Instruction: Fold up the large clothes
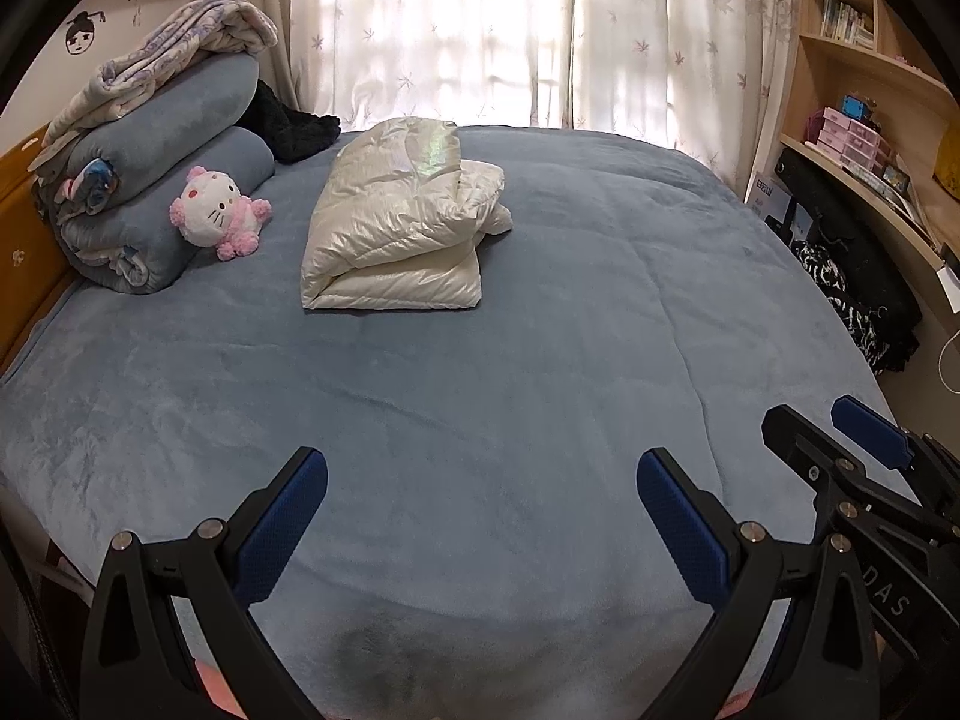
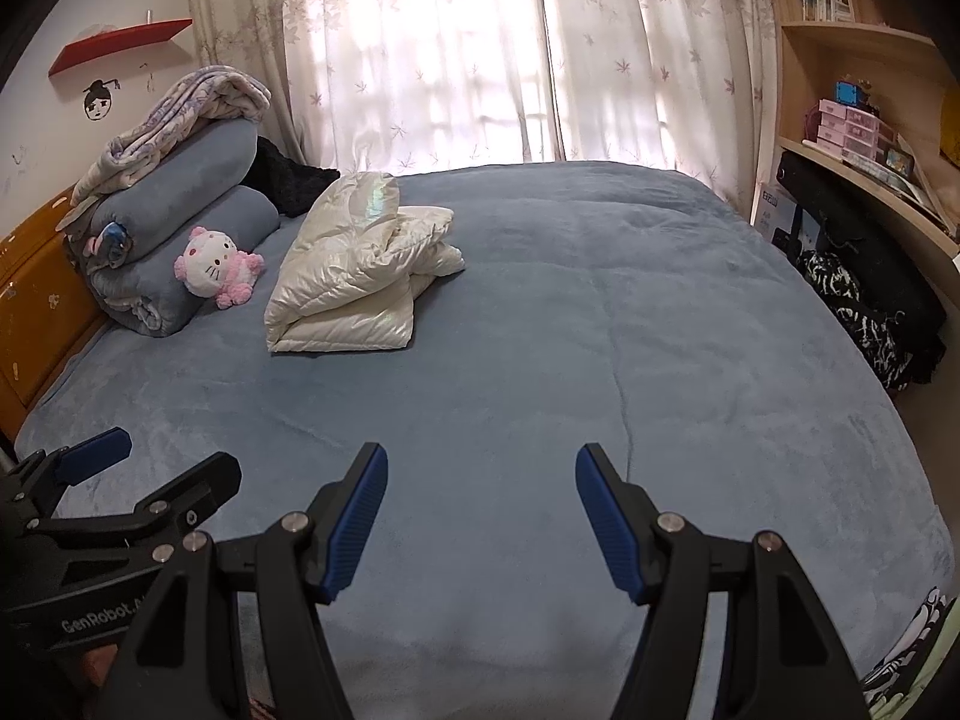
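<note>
Bright daylight blown out through the curtains (image 1: 432, 30), soft shadows on the bed (image 1: 480, 360), sharp focus, fisheye-bent dark corners

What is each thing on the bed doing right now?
Shiny cream puffy jacket: folded, lying on the bed.
Pink-and-white plush cat: leaning on the rolled blue blankets.
Left hand-held gripper: open, empty.
Right hand-held gripper: open, empty.
White flowery curtains: drawn shut.
</note>
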{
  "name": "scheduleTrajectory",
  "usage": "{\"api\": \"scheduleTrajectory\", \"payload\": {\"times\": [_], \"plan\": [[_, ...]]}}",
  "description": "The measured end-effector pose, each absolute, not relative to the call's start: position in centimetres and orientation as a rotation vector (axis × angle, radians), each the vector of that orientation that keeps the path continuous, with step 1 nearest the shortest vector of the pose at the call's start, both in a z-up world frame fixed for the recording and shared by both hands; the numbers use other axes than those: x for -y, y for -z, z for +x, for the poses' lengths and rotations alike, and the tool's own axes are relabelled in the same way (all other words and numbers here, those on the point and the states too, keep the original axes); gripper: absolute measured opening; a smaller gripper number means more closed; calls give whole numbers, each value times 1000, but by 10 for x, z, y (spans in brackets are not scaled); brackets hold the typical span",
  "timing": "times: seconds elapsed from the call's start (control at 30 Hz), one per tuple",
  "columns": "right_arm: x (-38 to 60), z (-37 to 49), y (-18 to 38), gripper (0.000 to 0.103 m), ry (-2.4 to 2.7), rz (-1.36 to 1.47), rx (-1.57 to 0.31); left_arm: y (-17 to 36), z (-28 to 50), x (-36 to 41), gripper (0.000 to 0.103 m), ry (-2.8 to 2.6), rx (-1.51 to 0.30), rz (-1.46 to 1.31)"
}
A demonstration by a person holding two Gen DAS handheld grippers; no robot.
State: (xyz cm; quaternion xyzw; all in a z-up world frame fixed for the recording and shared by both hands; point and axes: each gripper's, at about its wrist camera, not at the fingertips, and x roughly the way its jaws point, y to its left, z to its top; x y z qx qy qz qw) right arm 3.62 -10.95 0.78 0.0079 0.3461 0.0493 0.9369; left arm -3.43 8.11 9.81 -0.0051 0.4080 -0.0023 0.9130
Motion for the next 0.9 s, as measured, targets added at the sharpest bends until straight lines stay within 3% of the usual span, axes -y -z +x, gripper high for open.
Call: {"api": "scheduleTrajectory", "payload": {"times": [0.9], "plan": [[109,38,1,66,-90,13,-717,-90,-35,-79,102,-12,-862,-30]]}}
